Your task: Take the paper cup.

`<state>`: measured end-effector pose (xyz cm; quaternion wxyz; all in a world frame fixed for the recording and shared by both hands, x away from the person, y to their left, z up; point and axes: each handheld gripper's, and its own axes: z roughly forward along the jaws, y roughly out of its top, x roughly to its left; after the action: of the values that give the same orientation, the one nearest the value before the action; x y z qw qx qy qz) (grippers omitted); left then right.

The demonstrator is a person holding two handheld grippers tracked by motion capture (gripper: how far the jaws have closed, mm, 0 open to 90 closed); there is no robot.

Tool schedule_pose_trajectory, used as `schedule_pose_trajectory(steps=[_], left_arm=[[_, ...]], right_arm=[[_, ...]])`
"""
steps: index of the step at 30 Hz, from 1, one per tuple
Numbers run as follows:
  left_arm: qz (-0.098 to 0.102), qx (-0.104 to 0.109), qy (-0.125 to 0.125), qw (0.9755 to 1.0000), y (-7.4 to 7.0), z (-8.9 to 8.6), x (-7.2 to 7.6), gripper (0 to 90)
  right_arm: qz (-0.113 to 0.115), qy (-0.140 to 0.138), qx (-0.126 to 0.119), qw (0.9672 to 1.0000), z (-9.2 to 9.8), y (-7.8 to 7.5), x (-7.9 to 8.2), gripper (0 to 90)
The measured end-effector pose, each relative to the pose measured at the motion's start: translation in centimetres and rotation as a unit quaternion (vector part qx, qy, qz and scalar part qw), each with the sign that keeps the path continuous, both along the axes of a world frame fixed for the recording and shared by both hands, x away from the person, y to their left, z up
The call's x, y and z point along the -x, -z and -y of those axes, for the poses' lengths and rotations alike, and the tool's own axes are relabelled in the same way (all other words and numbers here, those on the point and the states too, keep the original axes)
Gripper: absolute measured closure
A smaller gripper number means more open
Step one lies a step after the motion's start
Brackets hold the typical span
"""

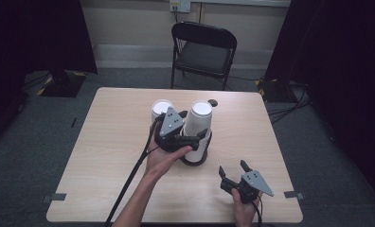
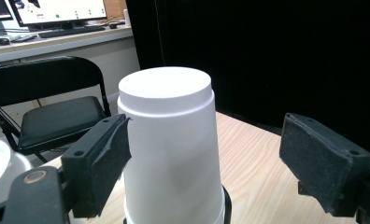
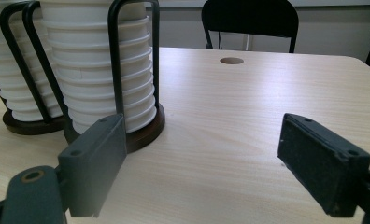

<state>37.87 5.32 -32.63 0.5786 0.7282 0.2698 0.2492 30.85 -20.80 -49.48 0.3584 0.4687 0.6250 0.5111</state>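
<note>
Two stacks of upturned white paper cups stand mid-table, each in a black wire holder on a dark round base: a left stack [image 1: 161, 109] and a taller right stack [image 1: 198, 124]. My left gripper [image 1: 197, 138] reaches around the right stack from its left. In the left gripper view the top cup [image 2: 169, 140] sits between the jaws of that gripper [image 2: 205, 122]; the left pad [image 2: 101, 163] touches its wall and the right pad [image 2: 323, 163] stands well clear. My right gripper [image 1: 232, 166] rests open near the front right with nothing between its fingers; it [image 3: 202, 121] faces the right stack [image 3: 99, 70].
A black folding chair [image 1: 202, 49] stands beyond the far edge of the table [image 1: 110, 156]. A small round hole [image 1: 213, 102] lies in the tabletop behind the right stack. The left stack [image 3: 10, 70] shows at the left of the right gripper view. Dark curtains hang on both sides.
</note>
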Motion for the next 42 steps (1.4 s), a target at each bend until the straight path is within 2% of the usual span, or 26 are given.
schedule_pose_trajectory(steps=[4,6,13,17,22,33,39,42], left_arm=[[0.005,-0.005,-0.012,0.9999,-0.4,0.6,-0.4,15.9],[0.001,0.005,-0.012,0.9999,-0.6,0.7,-0.7,15.8],[0.001,0.005,-0.024,0.9997,-0.9,1.1,-1.5,15.9],[0.005,-0.009,-0.035,0.9993,-0.9,1.5,-1.8,16.1],[0.004,-0.017,-0.034,0.9993,-1.1,1.8,-2.3,16.5],[-0.023,-0.02,-0.043,0.9986,-0.9,2.6,-3.8,17.3],[-0.019,-0.036,-0.049,0.998,-0.5,3.2,-3.8,17.5],[-0.021,-0.048,-0.059,0.9969,-0.3,3.6,-3.9,17.0]], right_arm=[[0.0,-0.001,-0.002,1.0,0.0,0.0,0.0,14.9],[0.0,-0.001,-0.001,1.0,0.0,0.0,0.0,15.0],[0.0,-0.003,-0.002,1.0,0.1,0.0,0.0,15.4],[0.0,-0.005,-0.002,1.0,0.1,0.0,0.0,15.5],[0.0,-0.006,-0.003,1.0,0.1,0.0,0.0,15.5],[-0.001,-0.008,-0.005,1.0,0.1,0.0,0.0,15.7],[-0.001,-0.009,-0.005,0.9999,0.1,0.0,0.0,15.9],[-0.002,-0.01,-0.005,0.9999,0.1,0.0,0.0,15.9]])
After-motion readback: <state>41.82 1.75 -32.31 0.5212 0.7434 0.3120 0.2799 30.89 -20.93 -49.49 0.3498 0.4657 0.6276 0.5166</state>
